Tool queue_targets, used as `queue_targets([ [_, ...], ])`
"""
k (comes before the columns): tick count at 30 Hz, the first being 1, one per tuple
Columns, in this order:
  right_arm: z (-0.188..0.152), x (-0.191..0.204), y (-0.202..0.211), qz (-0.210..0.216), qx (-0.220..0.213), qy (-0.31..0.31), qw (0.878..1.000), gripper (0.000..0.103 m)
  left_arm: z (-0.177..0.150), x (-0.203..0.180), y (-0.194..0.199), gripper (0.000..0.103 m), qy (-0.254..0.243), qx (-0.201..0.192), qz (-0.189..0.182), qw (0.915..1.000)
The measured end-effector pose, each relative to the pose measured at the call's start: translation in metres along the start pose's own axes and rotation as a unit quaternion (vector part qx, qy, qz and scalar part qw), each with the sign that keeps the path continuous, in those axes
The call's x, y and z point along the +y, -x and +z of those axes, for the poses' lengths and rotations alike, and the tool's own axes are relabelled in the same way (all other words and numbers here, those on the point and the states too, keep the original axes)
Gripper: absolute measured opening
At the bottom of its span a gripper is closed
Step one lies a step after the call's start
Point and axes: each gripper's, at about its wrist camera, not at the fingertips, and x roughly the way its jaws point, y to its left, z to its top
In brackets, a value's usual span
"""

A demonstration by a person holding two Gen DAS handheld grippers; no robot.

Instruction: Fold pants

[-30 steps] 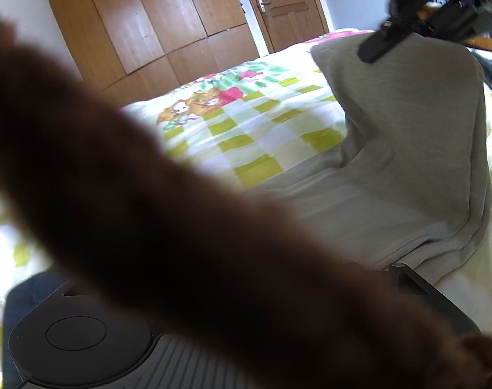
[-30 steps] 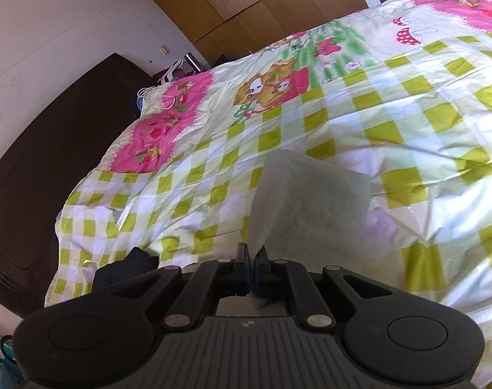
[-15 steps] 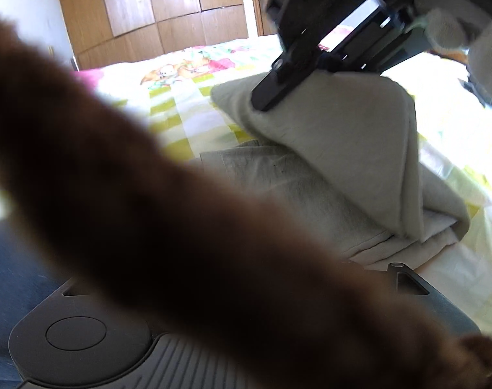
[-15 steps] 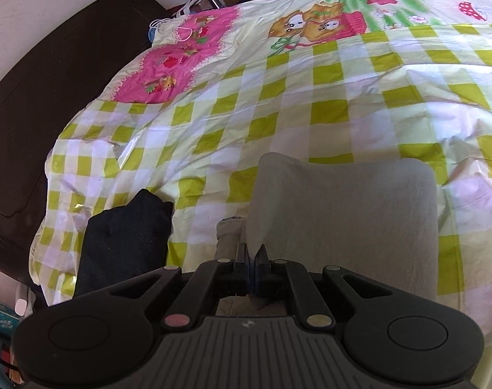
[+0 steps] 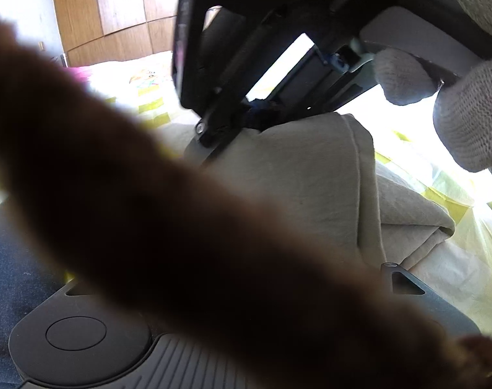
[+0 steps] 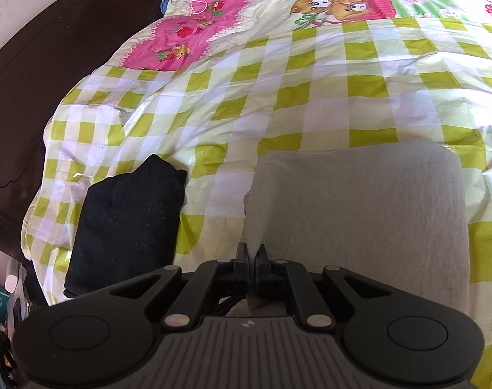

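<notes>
Checked bedsheet (image 6: 278,103) ahead of right gripper (image 6: 251,253), jaws pinched on grey pants (image 6: 359,201) edge, folded stack just ahead-right. Black garment (image 6: 126,220) ahead-left. Left gripper hidden by brown blur, state unclear. Pants likely soft, light, floppy; grip hems or corners.

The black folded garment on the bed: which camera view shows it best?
The right wrist view: the black garment lies in full sight on the checked sheet, left of the grey pants. The left wrist view is mostly blocked by a brown blur; no black garment can be made out there.
</notes>
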Motion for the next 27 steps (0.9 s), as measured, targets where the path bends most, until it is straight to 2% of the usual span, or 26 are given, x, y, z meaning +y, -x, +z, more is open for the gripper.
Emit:
queue_targets([
  [1,-0.002,0.003,-0.002,0.000,0.002,0.003,1.000,0.022,0.000,0.000,0.001,0.069,0.002,-0.001,0.001,1.0000],
  [3,-0.004,0.005,-0.007,0.009,0.009,0.004,1.000,0.029,-0.001,0.002,0.003,0.069,0.007,-0.008,0.007,0.9999],
  [7,-0.005,-0.001,-0.014,0.047,0.029,-0.025,0.998,0.030,-0.007,0.005,0.017,0.075,0.024,-0.019,0.020,0.9993],
  [11,-0.005,-0.005,-0.009,0.054,0.013,-0.023,0.998,0.030,-0.022,0.015,0.035,0.078,0.067,-0.020,0.025,0.9972],
  [16,0.003,-0.013,-0.005,0.044,0.000,-0.012,0.999,0.030,-0.041,0.027,0.058,0.078,0.118,-0.009,0.031,0.9925],
  [20,0.013,-0.016,-0.007,0.011,-0.014,0.004,1.000,0.034,-0.040,0.028,0.074,0.078,0.110,-0.017,0.052,0.9924],
  [22,0.019,-0.015,-0.008,0.006,-0.021,0.010,1.000,0.039,-0.032,0.028,0.079,0.078,0.104,-0.028,0.057,0.9925],
  [27,0.030,0.001,-0.020,-0.003,-0.021,0.048,0.999,0.047,-0.014,0.026,0.091,0.078,0.095,-0.057,0.048,0.9927],
])
